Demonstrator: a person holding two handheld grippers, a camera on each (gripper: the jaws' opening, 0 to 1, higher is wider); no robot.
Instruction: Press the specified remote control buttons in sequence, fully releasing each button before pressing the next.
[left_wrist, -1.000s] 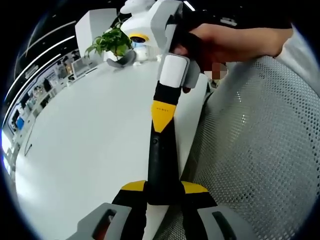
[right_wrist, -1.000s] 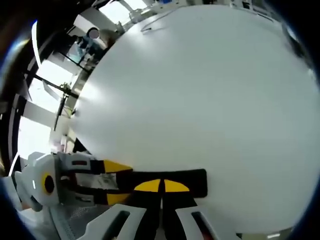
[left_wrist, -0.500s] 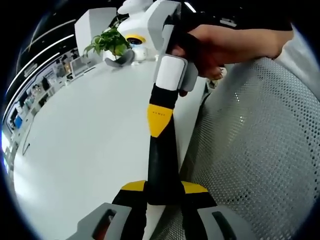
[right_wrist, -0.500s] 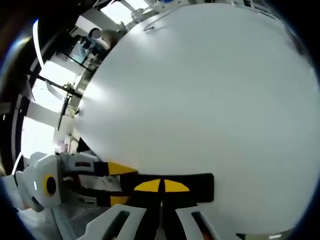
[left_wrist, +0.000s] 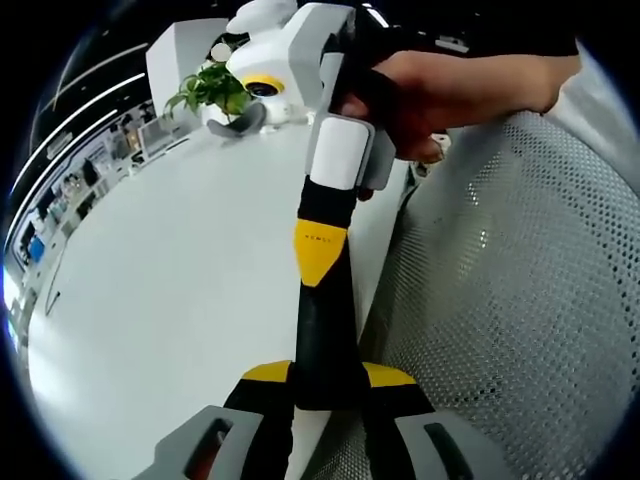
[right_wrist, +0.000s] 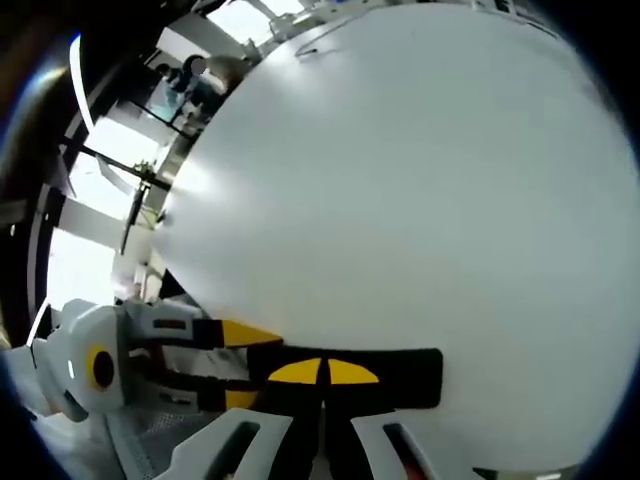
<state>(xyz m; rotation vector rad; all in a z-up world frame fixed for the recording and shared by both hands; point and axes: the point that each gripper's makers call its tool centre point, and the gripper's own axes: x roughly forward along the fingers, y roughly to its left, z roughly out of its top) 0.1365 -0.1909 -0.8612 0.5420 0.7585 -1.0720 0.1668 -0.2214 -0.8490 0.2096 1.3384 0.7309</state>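
**Both grippers on the remote at the table's edge**

I see the white table (left_wrist: 160, 290) first, mesh chair (left_wrist: 520, 300) to its right. My left gripper (left_wrist: 327, 385) clamps the black remote (left_wrist: 325, 330)'s near end; my right gripper (right_wrist: 322, 375) closes across it, far end, plant (left_wrist: 212, 88) beyond.

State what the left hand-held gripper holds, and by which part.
The left hand-held gripper holds the black remote control by its near end, jaws shut on both sides.
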